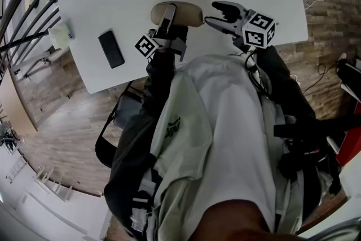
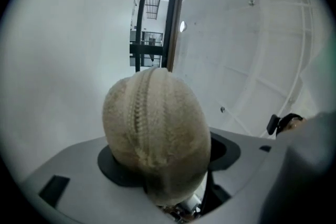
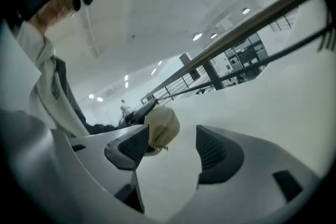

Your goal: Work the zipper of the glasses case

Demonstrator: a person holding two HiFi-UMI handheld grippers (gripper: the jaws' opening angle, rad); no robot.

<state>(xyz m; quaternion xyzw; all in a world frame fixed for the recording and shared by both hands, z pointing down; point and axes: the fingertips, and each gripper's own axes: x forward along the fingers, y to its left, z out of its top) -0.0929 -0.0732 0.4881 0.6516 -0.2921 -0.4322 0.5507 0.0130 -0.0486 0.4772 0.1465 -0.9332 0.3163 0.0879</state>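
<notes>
Though wide, left fingers point(image 2: 112, 168) (on case point(image 2: 155, 134))

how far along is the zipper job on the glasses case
Done: the left gripper's fingers appear to clasp the glasses case. In hand: the right gripper hovers open by the case's end, nothing between its fingers. Left: the zipper looks closed along the stretch in view, so the pull itself remains.
</notes>
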